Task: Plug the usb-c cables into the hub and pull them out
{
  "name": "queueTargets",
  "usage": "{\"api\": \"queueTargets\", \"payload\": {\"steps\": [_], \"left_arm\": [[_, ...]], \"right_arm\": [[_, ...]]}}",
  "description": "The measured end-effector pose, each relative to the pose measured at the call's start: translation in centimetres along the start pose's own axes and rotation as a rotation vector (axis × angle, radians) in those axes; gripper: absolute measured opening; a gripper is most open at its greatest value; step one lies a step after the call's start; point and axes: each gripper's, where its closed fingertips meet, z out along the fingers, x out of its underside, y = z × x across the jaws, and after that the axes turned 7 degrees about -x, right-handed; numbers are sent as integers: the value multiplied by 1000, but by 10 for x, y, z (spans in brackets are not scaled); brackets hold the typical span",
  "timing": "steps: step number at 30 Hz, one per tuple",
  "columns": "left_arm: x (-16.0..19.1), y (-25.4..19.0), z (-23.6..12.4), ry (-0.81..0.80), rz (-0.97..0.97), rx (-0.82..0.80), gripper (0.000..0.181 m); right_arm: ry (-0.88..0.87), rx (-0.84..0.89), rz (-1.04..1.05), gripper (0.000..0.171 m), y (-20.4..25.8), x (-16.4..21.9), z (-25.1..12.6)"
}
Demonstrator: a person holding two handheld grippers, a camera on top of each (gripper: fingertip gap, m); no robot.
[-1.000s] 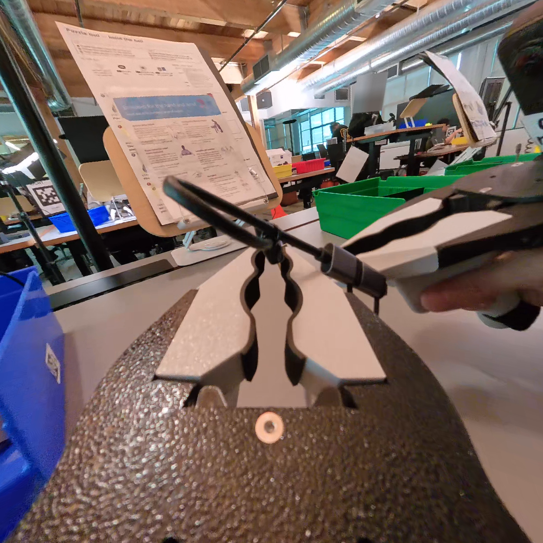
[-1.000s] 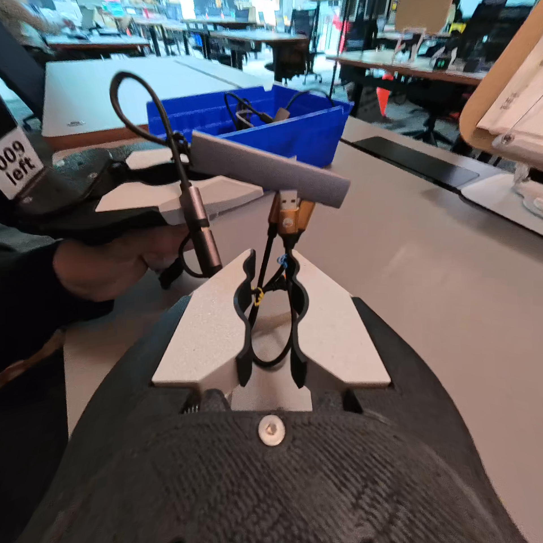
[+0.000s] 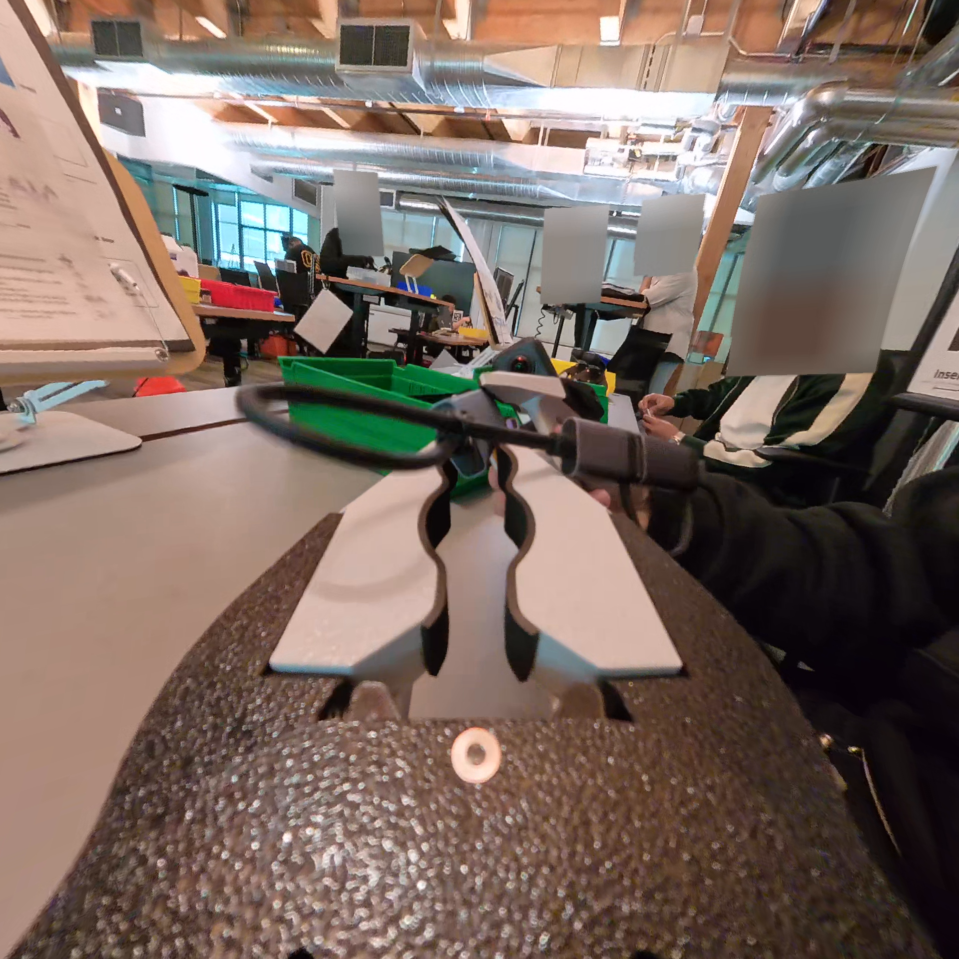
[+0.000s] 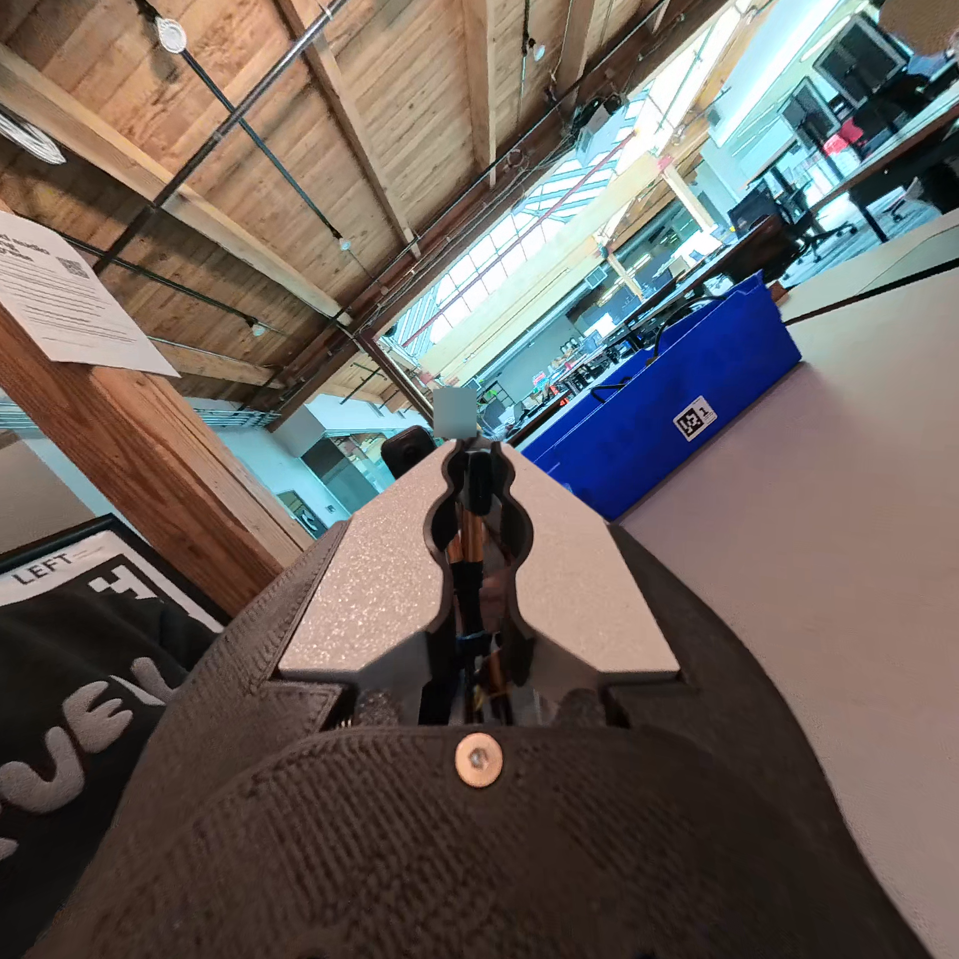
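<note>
The hub (image 3: pixel 467 451) is up in the air above the table (image 3: pixel 155 519), seen almost end-on, a small grey-blue piece pinched at the tips of the left gripper (image 3: pixel 475 467). That gripper is closed down on it, with only a narrow gap between the fingers farther back. The hub's own black lead (image 3: pixel 322 446) swings out in a loop to the left, then crosses back in front of the fingers. It ends in a stubby grey plug (image 3: pixel 628 459) that hangs free.

The right gripper (image 4: pixel 477 451) faces it nose to nose. Its fingers are nearly shut around a black plug (image 4: pixel 478 488), with gold-sleeved connectors (image 4: pixel 467 545) and a bundle of dark cable trailing back between them.

I judge this to be the moment of mating plug and port. Whether the plug is seated, short of the hub or just out of it, I cannot tell, because the fingers hide the joint. The next move calls for a straight push or pull along the port's line while the left gripper holds firm. The loose lead should be kept out of the way.

A green bin (image 3: pixel 353 394) sits beyond toward the far edge of the table. A blue bin (image 4: pixel 648 415) stands at its left side.
</note>
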Motion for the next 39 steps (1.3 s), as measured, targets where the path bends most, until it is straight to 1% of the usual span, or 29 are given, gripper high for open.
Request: {"api": "queueTargets", "payload": {"steps": [2, 4, 6, 7, 8, 10, 11, 13, 15, 17, 19, 21, 22, 24, 26, 29, 31, 33, 35, 36, 37, 39], "left_arm": [[9, 8, -4, 74, 41, -15, 16], [16, 25, -17, 166, 186, -80, 28], [11, 50, -36, 247, 379, -206, 40], [1, 59, -45, 245, 474, -272, 44], [-14, 59, -50, 208, 558, -313, 45], [-39, 43, -51, 118, 687, -318, 46], [-42, 33, -46, 114, 742, -308, 48], [-31, 22, -34, 176, 843, -288, 53], [-8, 16, -22, 267, 910, -259, 54], [15, 15, -15, 349, 958, -229, 55], [33, 21, -13, 430, 994, -235, 54], [43, 25, -14, 472, 1001, -229, 51], [42, 26, -14, 457, 999, -236, 45], [44, 20, -13, 428, 956, -194, 33], [48, 22, -13, 424, 919, -190, 29], [57, 25, -12, 425, 927, -184, 25], [61, 27, -12, 425, 922, -191, 21], [62, 28, -10, 431, 869, -212, 20], [59, 32, -6, 440, 837, -266, 20], [58, 38, -5, 458, 809, -322, 20], [58, 46, -6, 481, 754, -378, 20], [56, 60, -11, 497, 569, -475, 20]], "right_arm": [[-29, 42, 11, 7, -2, -9, -5], [-43, 105, 66, 7, -8, -20, -15], [-47, 194, 96, 8, -20, -27, -30], [-39, 241, 94, 7, -27, -28, -37], [-38, 274, 102, 7, -33, -29, -42], [-36, 281, 146, 8, -38, -25, -44], [-29, 280, 158, 8, -40, -21, -42], [4, 280, 167, 8, -41, -11, -35], [44, 281, 164, 8, -40, 0, -26], [68, 260, 171, 8, -36, 8, -18], [88, 219, 192, 7, -29, 14, -11], [118, 198, 200, 8, -25, 19, -7], [126, 189, 207, 8, -24, 21, -6], [130, 164, 237, 8, -24, 23, -5], [129, 152, 272, 9, -26, 26, -6], [130, 142, 303, 9, -29, 30, -7], [144, 158, 288, 9, -32, 31, -8], [134, 171, 269, 9, -34, 28, -9], [112, 183, 181, 8, -35, 18, -9], [86, 226, 95, 17, -37, 9, -11], [73, 273, -33, 29, -35, -2, -13], [165, 411, -345, 46, -30, -12, -16]]}}
